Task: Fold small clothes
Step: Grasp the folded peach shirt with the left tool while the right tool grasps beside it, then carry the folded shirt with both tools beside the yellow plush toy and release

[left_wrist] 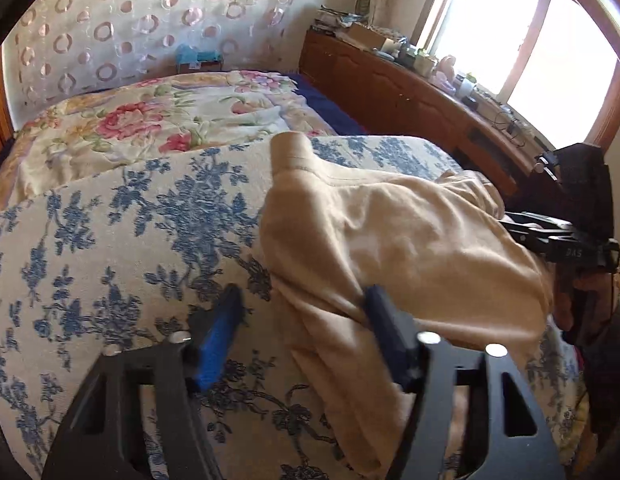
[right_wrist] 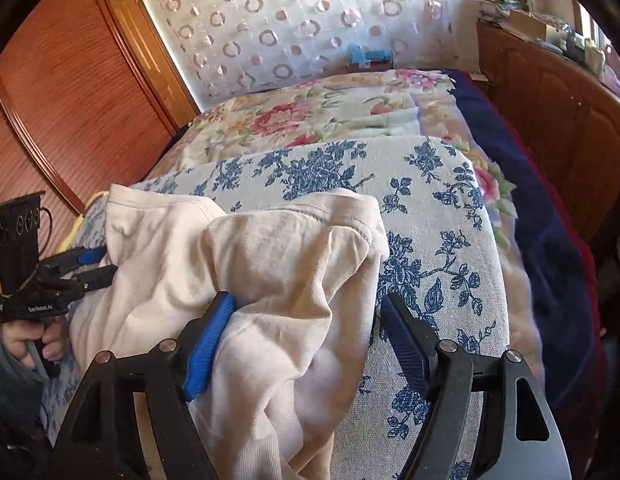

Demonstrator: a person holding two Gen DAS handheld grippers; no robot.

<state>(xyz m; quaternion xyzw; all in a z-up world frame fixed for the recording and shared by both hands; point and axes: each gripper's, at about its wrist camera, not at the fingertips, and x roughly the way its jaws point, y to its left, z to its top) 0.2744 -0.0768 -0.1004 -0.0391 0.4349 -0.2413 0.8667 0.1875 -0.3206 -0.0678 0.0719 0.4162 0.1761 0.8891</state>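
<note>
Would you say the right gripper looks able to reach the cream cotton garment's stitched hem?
Probably yes: the right gripper stands open at the cream cotton garment, and nothing covers its stitched hem just beyond.

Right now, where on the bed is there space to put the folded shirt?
The blue-flowered cloth is bare right of the cream shirt, up to the dark blue blanket. The pink-flowered quilt behind is free too. The shirt's left side is crowded by the left claw.

Left gripper (left_wrist: pixel 301 312) and right gripper (right_wrist: pixel 305 316) angled downward (jaws apart)

Blue-flowered bed cover (right_wrist: pixel 430 216) carries a crumpled cream garment (right_wrist: pixel 277 264)
</note>
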